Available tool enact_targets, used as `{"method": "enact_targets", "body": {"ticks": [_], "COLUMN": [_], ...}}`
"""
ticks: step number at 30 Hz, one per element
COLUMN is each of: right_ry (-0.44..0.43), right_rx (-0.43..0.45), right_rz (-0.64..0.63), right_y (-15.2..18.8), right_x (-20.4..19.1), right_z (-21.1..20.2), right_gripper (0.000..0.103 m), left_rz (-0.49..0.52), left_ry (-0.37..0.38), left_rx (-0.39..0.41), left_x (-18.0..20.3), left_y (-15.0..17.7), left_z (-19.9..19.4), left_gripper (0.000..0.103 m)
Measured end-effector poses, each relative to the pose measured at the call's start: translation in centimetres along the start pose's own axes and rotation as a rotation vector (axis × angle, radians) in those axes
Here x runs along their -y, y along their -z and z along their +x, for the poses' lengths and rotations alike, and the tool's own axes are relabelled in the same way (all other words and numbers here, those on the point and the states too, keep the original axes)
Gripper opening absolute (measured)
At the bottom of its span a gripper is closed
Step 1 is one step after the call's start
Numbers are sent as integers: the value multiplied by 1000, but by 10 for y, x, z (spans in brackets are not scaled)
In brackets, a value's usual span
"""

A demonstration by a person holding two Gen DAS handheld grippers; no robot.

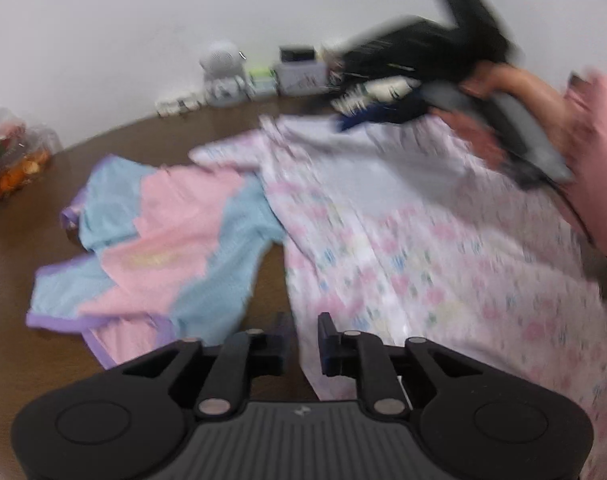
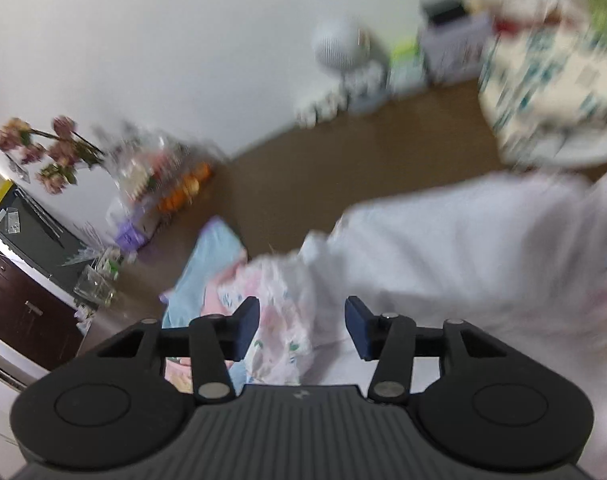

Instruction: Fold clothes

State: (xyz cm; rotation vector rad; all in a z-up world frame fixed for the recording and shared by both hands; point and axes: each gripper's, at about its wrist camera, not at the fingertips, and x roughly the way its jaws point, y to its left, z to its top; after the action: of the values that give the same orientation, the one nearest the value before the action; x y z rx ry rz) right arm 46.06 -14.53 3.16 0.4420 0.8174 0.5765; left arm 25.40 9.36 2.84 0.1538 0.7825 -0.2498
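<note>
A white floral-print garment (image 1: 403, 240) lies spread on the brown table (image 1: 35, 360), at the right. A pink, blue and purple garment (image 1: 155, 240) lies to its left. My left gripper (image 1: 303, 344) is open, its jaws a little apart over the floral garment's near left edge. The right gripper (image 1: 443, 80), held in a hand, is blurred over the garment's far right corner. In the right wrist view my right gripper (image 2: 302, 328) is open, with floral fabric (image 2: 279, 320) lying between and below its fingers. The pink and blue garment (image 2: 207, 276) shows to the left.
A white round device (image 1: 221, 72), small boxes (image 1: 299, 70) and a patterned item (image 2: 551, 92) stand along the far wall. A clear bag of fruit and snacks (image 1: 11, 156) sits at the table's left edge. Dried flowers (image 2: 43, 152) and a dark cabinet (image 2: 19, 304) are beyond.
</note>
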Motion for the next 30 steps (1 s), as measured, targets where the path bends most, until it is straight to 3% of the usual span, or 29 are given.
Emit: {"method": "enact_targets", "body": {"ticks": [2, 6, 8, 14, 16, 17, 18, 19, 20, 21, 26, 30], "right_ry": [120, 428, 500, 456, 441, 440, 440, 443, 448, 452, 459, 427], "right_rx": [35, 32, 2, -47, -55, -61, -67, -62, -53, -44, 44, 59], "right_rz": [-52, -173, -182, -185, -215, -234, -252, -258, -258, -259, -177, -48], "right_y": [-6, -4, 3, 24, 27, 27, 27, 27, 26, 25, 17, 14], "right_x": [12, 41, 61, 89, 89, 87, 85, 84, 84, 84, 102, 132], "right_z": [-31, -75, -89, -100, -95, -90, -84, -82, -80, -79, -96, -102], "right_gripper": [53, 53, 53, 53, 53, 50, 39, 29, 8, 4, 2, 4], "left_rz": [-11, -35, -50, -85, -104, -115, -127, -131, -124, -99, -72, -85], "left_ry": [8, 54, 54, 25, 30, 38, 45, 43, 27, 6, -46, -85], "left_rx": [19, 20, -7, -82, -90, -96, -105, -110, -109, -101, -27, -42], "left_x": [-4, -11, -12, -10, -11, -12, -13, -12, -10, -5, -10, -8], "left_y": [-14, -45, -59, -79, -83, -85, -85, -86, -86, -86, -94, -105], "left_z": [3, 22, 42, 92, 102, 106, 110, 112, 113, 112, 92, 107], "left_gripper": [57, 57, 57, 51, 34, 15, 1, 1, 0, 0, 0, 0]}}
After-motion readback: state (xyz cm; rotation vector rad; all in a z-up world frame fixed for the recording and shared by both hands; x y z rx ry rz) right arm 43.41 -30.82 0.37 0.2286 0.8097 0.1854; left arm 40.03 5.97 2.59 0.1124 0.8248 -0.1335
